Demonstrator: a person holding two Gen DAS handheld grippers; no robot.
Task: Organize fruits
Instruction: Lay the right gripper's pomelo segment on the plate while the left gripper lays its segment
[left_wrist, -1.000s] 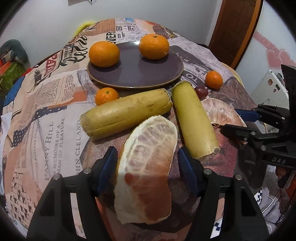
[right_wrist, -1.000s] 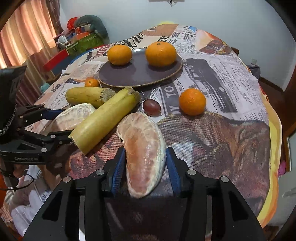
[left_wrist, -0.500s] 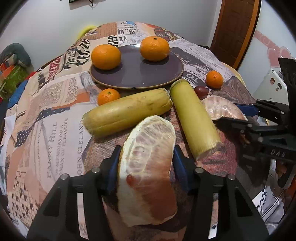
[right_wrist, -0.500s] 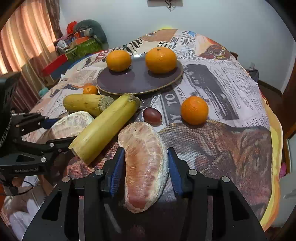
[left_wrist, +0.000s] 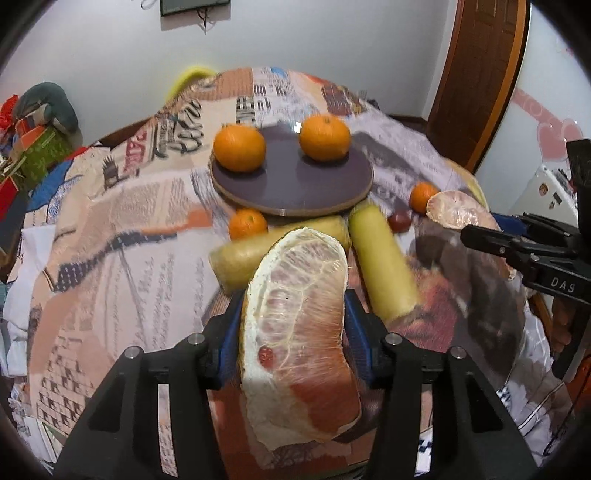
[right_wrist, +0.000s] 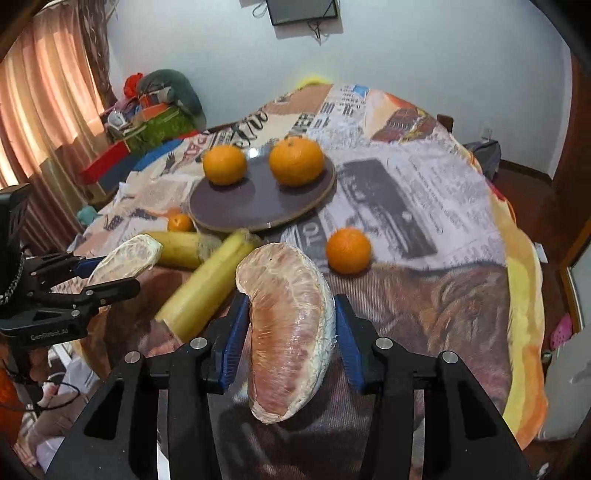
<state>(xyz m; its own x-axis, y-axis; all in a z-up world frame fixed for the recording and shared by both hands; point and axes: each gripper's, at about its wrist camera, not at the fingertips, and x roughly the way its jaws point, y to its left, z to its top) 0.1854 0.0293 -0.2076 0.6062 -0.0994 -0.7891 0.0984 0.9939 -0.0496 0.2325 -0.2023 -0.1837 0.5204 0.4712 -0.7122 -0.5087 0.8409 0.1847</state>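
My left gripper (left_wrist: 291, 325) is shut on a peeled pomelo segment (left_wrist: 299, 314) and holds it above the table. My right gripper (right_wrist: 288, 325) is shut on a second pomelo segment (right_wrist: 288, 332), also lifted. Each gripper shows in the other view, the right one (left_wrist: 517, 247) with its segment (left_wrist: 458, 210), the left one (right_wrist: 74, 280) with its segment (right_wrist: 125, 258). A dark round plate (left_wrist: 291, 181) (right_wrist: 258, 195) holds two oranges (left_wrist: 240, 147) (left_wrist: 325, 136). Two yellow bananas (left_wrist: 384, 266) (right_wrist: 207, 280) lie in front of it.
Small oranges (left_wrist: 247, 223) (right_wrist: 349, 249) and a dark red fruit (left_wrist: 399, 220) lie loose on the newspaper-print tablecloth (right_wrist: 424, 206). Bags and boxes (right_wrist: 147, 118) are piled at the far left by a curtain. A door (left_wrist: 476, 74) stands at the right.
Both grippers have closed on their pomelo segments and lifted them off the table. Both views have risen and tilted up, and the plate looks farther away.
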